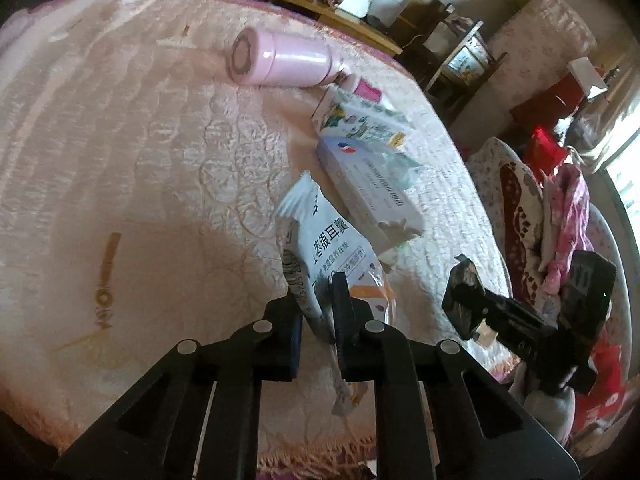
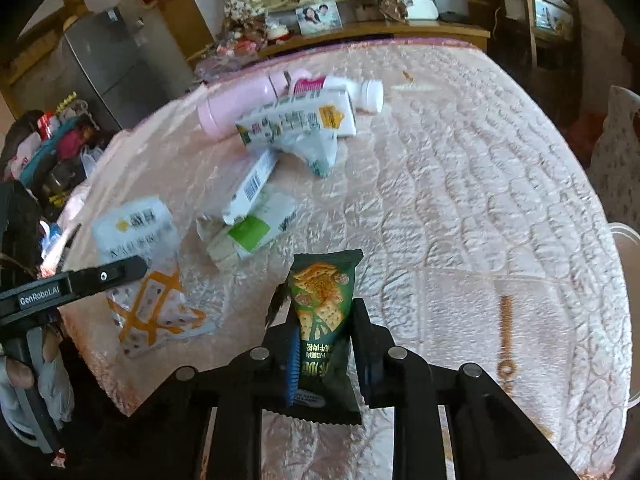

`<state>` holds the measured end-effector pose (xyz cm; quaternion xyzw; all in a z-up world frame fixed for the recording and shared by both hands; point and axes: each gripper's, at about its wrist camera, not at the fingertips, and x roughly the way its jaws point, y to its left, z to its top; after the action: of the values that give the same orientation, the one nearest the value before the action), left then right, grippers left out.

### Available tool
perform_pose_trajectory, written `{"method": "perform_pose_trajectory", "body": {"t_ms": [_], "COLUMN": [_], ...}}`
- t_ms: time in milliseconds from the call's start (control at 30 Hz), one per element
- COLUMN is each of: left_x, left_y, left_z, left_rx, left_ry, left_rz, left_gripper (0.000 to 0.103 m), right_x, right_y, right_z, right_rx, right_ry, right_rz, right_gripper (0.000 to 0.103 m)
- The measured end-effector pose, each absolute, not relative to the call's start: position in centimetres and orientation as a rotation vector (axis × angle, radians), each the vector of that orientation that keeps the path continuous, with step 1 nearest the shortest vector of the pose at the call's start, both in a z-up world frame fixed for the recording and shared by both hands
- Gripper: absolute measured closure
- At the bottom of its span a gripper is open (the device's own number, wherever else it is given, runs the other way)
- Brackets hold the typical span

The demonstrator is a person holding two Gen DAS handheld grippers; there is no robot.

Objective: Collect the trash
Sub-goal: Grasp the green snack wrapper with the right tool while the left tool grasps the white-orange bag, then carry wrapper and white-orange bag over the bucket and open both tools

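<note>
Left gripper (image 1: 316, 300) pinches the white packet (image 1: 320, 248); right gripper (image 2: 324, 320) clamps the green wrapper (image 2: 322, 320). We should lift both straight, grips firm, clear of the far boxes (image 1: 368, 184).

The black arm of the left tongs (image 2: 76, 284), seen from the right wrist camera, carries a small plate reading "GenRobot.AI". The white crinkled plastic snack bag (image 1: 320, 252) shows large dark Chinese characters, "银耳" among them. The dark green cracker wrapper (image 2: 324, 320) bears yellow Chinese characters, too distorted to read. The white printed carton (image 2: 256, 184) carries a barcode with unreadable digits.
</note>
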<state>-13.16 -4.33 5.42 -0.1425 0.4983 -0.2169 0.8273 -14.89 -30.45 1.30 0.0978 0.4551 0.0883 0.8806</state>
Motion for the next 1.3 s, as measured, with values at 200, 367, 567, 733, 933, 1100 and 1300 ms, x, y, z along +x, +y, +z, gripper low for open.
{"method": "perform_pose_trajectory", "body": {"t_ms": [200,367,567,733,933,1100,1300], "left_x": [-14.1,-15.1,-15.9,-16.3,-16.1,-15.9,-15.5], "left_y": [-5.4,-6.9,-9.3,-11.7,-15.3,-18.7,-23.3], "left_z": [7.0,8.4,9.9,10.5,11.4,11.8,11.9], "left_rx": [-0.283,-0.259,-0.216,-0.181,-0.142,-0.103,-0.046], "left_ry": [1.034,1.011,0.987,0.986,0.973,0.968,0.955], "left_rz": [-0.499,-0.553,-0.61,-0.65,-0.701,-0.741,-0.777], "left_gripper": [0.095,0.096,0.097,0.097,0.097,0.097,0.097], "right_x": [-15.8,-16.9,-17.6,-18.3,-19.3,-20.2,-21.4], "right_y": [-32.3,-34.0,-36.1,-37.6,-39.9,-42.5,-45.7], "right_z": [2.8,4.2,4.9,5.5,6.1,6.2,6.2], "right_rx": [0.211,0.221,0.243,0.259,0.27,0.279,0.295], "right_ry": [0.914,0.879,0.854,0.833,0.816,0.809,0.801], "right_rz": [0.164,0.137,0.105,0.087,0.049,0.001,-0.06], "right_gripper": [0.081,0.081,0.082,0.081,0.081,0.081,0.081]}}
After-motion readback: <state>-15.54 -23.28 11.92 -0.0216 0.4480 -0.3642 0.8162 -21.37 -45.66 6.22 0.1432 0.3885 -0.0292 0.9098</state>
